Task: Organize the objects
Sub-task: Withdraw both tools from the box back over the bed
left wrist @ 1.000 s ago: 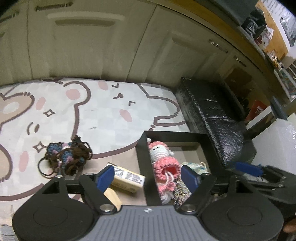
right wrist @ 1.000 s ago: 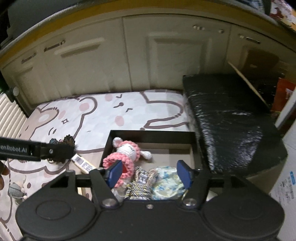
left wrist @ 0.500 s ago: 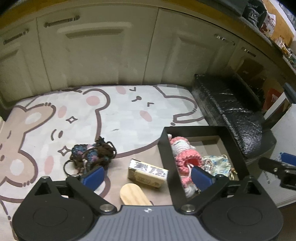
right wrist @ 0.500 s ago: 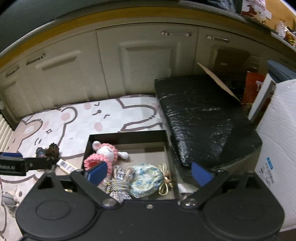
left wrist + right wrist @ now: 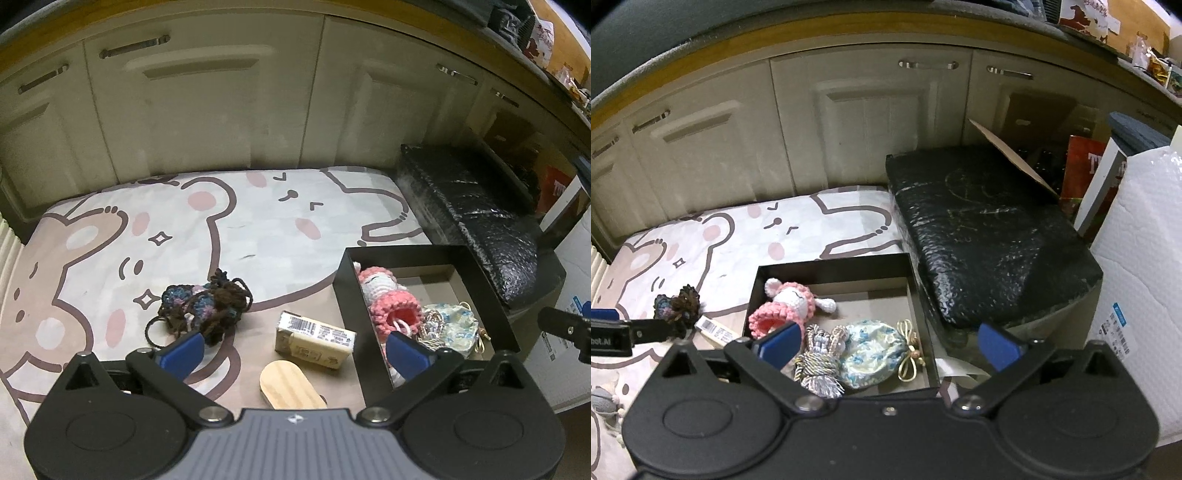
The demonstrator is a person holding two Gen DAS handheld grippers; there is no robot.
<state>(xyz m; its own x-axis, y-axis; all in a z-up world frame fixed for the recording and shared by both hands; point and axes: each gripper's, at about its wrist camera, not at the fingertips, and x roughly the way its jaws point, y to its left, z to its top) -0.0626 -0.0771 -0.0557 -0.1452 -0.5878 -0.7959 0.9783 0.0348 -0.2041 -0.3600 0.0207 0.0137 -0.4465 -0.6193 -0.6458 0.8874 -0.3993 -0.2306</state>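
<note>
My left gripper [image 5: 293,352] hovers over the bear-print mat [image 5: 258,221], its jaws opening with nothing between the pads. Below it lie a dark yarn bundle [image 5: 205,308], a cream barcode box [image 5: 314,339] and a wooden oval [image 5: 290,386]. My right gripper [image 5: 889,345] hangs above the near edge of the black box [image 5: 831,267], jaws opening and empty too. Inside that box are a pink crochet doll [image 5: 786,302], a rope bundle [image 5: 820,365] and a floral pouch [image 5: 875,350]. One of the left gripper's fingers [image 5: 646,330] shows at the left edge.
A black wrapped block [image 5: 990,240] borders the box on the right, with a white bubble-wrap package [image 5: 1145,258] beyond it. Cream cabinet doors [image 5: 203,110] close off the far side of the mat. A small grey crochet piece [image 5: 602,402] lies near the left.
Both grippers' jaws have spread much wider. The left view has levelled out and pulled back, so the wooden oval and more of the mat show. The right view has shifted rightward.
</note>
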